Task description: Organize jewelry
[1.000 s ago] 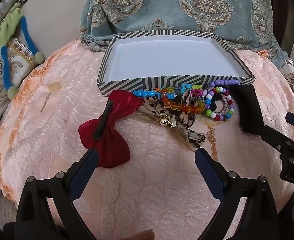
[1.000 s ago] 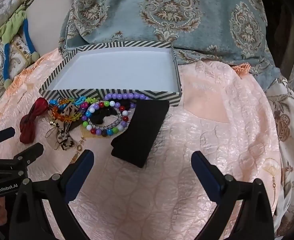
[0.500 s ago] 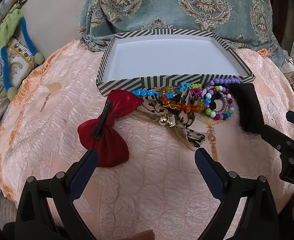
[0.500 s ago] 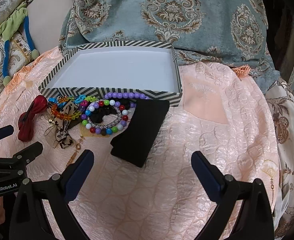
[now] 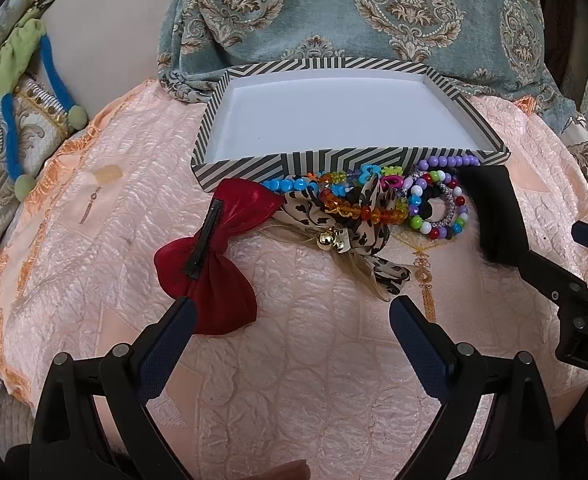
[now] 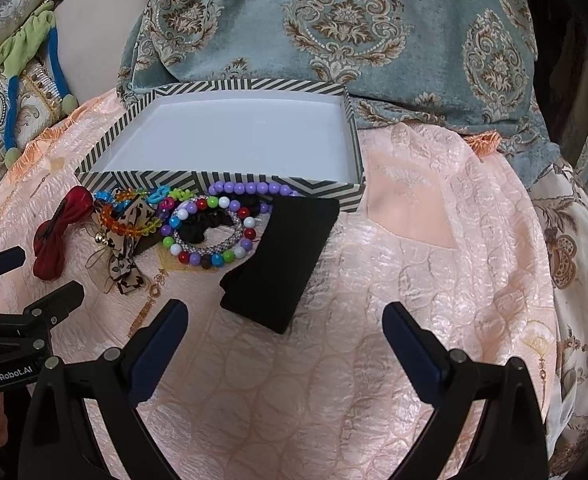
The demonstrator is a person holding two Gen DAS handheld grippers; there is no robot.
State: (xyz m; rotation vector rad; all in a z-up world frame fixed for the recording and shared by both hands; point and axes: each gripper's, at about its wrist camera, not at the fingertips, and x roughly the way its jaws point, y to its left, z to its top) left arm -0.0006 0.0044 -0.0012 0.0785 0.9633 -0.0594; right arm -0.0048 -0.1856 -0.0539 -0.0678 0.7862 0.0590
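Both tongs are being held wide open with nothing gripped. The left tongs are being kept above the pink quilted surface, one tip just at the edge of the red bow clip. The right tongs are being held just short of the black pouch. The beaded bracelets and leopard bow are lying heaped against the front wall of the striped box, outside it.
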